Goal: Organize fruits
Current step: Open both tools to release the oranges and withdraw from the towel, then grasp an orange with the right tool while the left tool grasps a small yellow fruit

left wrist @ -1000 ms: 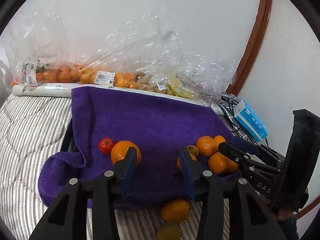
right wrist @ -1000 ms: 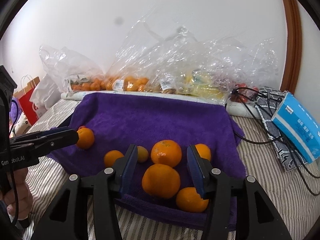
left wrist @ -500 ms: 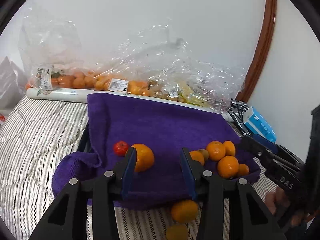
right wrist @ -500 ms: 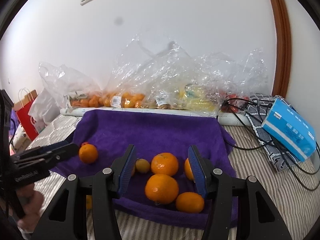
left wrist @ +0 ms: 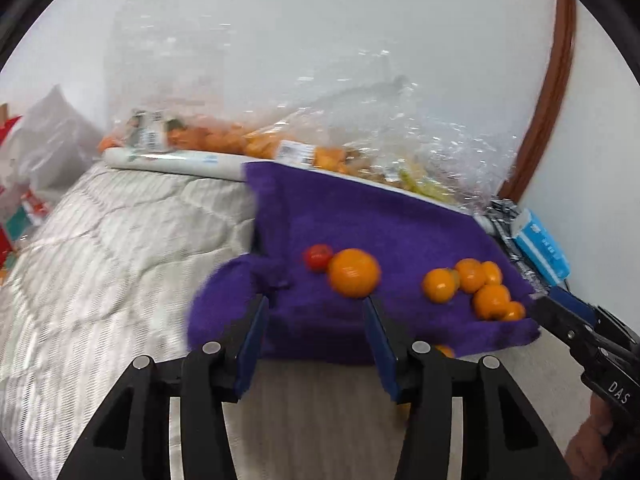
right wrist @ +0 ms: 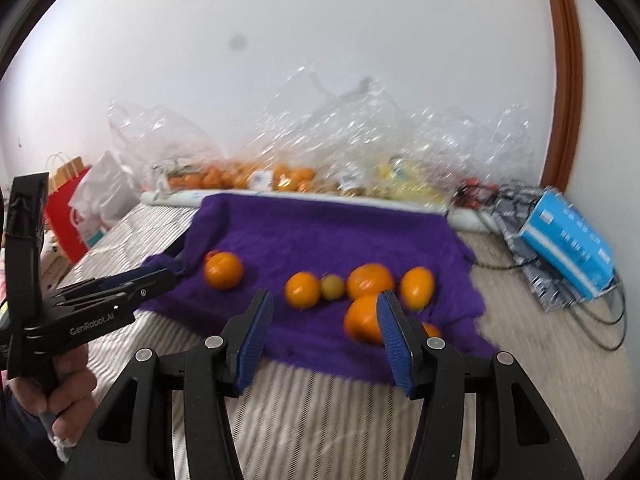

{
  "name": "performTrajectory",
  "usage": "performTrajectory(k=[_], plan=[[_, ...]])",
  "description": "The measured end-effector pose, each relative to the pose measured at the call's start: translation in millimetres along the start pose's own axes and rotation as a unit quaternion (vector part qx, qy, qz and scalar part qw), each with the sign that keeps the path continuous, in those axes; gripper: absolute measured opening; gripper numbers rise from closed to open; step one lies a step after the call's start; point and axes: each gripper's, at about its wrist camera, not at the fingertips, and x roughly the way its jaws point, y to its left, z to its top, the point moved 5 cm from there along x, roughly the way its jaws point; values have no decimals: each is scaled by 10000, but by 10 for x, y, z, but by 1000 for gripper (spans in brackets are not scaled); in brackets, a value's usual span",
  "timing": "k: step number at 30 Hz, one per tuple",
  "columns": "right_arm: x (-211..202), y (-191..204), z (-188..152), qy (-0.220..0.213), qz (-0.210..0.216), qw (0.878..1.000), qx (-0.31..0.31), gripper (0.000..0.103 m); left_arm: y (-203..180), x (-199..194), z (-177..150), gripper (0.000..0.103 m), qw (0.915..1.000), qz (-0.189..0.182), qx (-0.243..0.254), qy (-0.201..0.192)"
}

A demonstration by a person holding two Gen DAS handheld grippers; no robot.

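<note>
You pulled both tongs back from purple towel (right wrist: 320,236); left tongs (left wrist: 316,344) just widened, right tongs (right wrist: 326,336) open, both empty. Risk: oranges (right wrist: 362,320) rolling off towel's near edge onto bed (left wrist: 120,232).

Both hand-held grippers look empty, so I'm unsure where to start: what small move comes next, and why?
Probably ease the left hand-held gripper forward toward the lone orange beside the small red fruit; its jaws, just opening, are empty, and that orange lies just ahead on the purple towel.
</note>
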Motion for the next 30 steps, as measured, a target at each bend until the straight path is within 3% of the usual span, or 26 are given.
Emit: performTrajectory(k=[5,10,15,20,30], plan=[[40,212,-204,229,204,9995,3,54,274,-163,-110,49,9997,232,-92,2],[163,427,-394,465,428,9980,-35,54,435,-310,-222,50,9996,225,-148,33],[291,572,-388,574,529,9968,-161,48,434,-317,-228,50,9997,231,-106,40],[513,624,-382,862,514,9948,-172,35,356,-298,-231,50,9995,273,137,39],[663,658,-378,1000,576,9931,-222,34,335,-264,-231,50,9994,264,210,40]])
